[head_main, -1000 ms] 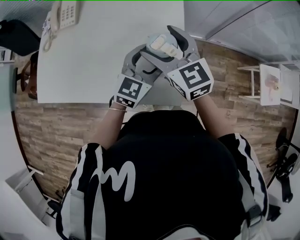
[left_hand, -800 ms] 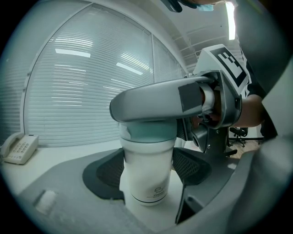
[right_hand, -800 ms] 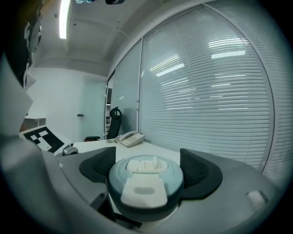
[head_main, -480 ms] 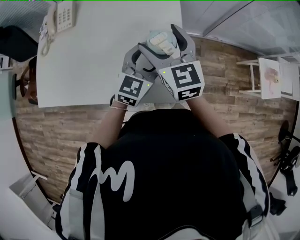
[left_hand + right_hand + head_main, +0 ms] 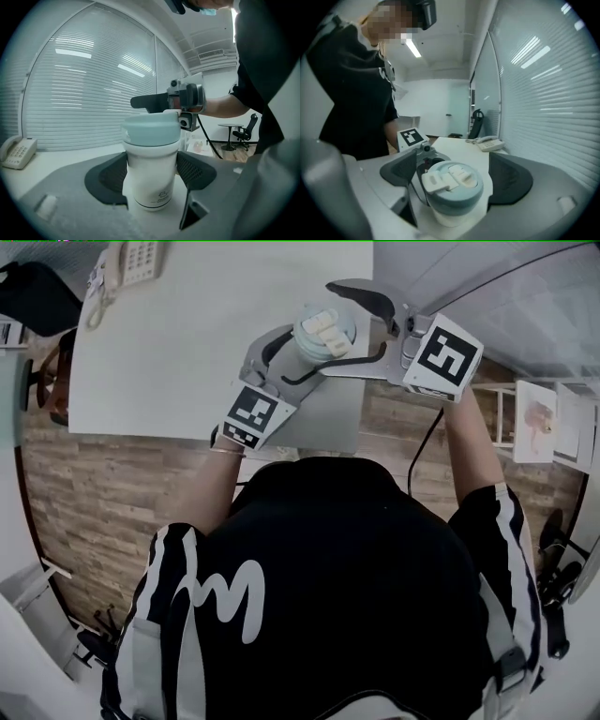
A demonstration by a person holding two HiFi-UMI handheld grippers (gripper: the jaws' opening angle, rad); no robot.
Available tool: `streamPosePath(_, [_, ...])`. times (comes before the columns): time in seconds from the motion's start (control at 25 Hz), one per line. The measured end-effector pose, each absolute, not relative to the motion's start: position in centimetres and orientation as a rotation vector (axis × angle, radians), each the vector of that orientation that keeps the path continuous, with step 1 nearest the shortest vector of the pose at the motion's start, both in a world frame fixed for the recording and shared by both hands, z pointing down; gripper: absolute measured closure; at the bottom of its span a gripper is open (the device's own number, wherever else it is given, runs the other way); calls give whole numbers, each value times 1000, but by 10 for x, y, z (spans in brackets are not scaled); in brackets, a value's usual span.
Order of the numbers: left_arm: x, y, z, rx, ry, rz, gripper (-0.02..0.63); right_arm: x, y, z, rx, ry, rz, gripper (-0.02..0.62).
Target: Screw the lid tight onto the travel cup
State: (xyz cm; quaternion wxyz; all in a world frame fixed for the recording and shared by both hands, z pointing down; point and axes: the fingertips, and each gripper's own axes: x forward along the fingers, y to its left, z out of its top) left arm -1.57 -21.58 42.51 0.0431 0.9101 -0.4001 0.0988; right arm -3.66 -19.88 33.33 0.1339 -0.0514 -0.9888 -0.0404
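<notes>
Left gripper view: the left gripper pinches the white plastic travel cup upright in its jaws, above the white tabletop. The right gripper has just been opening, and its jaws now stand spread, clear of the pale-blue screw lid between them. Re-grip off-centre and those jaws could slip, spinning the cup and leaving the lid slack!

Smooth matt plastic cup, wood-plank floor

White cup, upright near table edge; pale blue lid seated level on top, white tab flat.
</notes>
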Motion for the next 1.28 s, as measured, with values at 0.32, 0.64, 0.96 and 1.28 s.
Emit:
streamPosePath(0.32, [-14, -215, 426, 2777, -1228, 317, 267, -43, -197, 362, -525, -2723, -66, 141])
streamPosePath(0.64, [-15, -215, 424, 2765, -1243, 325, 267, -44, -195, 358, -539, -2787, -72, 149])
streamPosePath(0.96, [-14, -212, 425, 2767, -1249, 322, 267, -43, -202, 359, -127, -2882, -19, 150])
streamPosePath(1.28, [-18, -213, 425, 2777, -1236, 317, 267, -46, -213, 361, 316, -2865, 42, 150])
